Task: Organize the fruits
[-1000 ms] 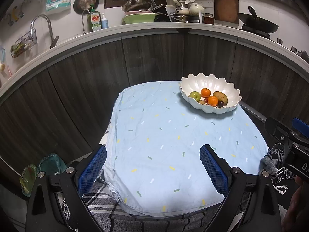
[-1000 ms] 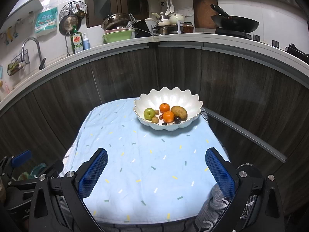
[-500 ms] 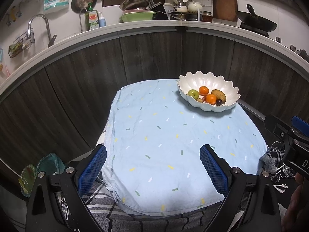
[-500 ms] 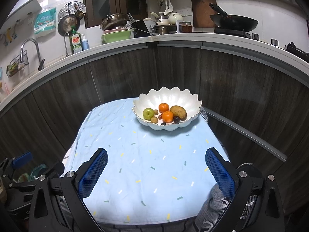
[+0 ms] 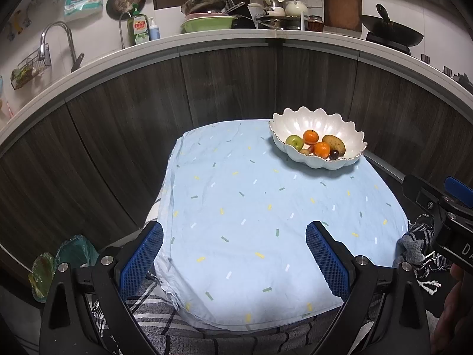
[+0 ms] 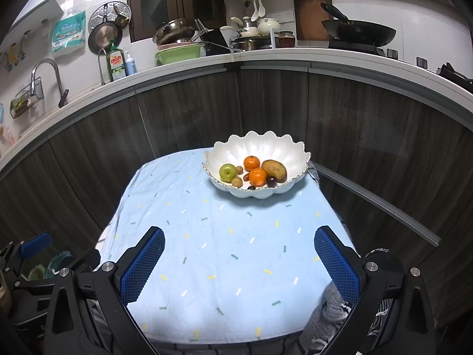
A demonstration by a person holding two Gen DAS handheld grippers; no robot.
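Note:
A white scalloped bowl (image 5: 295, 122) (image 6: 275, 148) stands at the far right of a table under a light blue cloth (image 5: 251, 207) (image 6: 224, 236). In it lie a green apple (image 6: 228, 172), two oranges (image 6: 251, 162), a brown potato-like fruit (image 6: 274, 170), a dark plum (image 6: 271, 181) and a few small brown fruits. My left gripper (image 5: 233, 254) hovers open over the near edge, holding nothing. My right gripper (image 6: 239, 261) is likewise open with nothing in it, well short of the bowl. The right gripper's body also shows at the right edge of the left wrist view.
Dark wooden cabinet fronts (image 6: 189, 118) curve behind the table under a white counter (image 6: 266, 59) with dishes, a sink tap, dish soap and a wok. A striped grey cloth (image 5: 153, 310) hangs below the blue one. A green bag (image 5: 59, 260) sits on the floor at left.
Both views have shifted slightly: the bowl sits a little higher and further off in each. The grippers stay open and the fruits have not moved.

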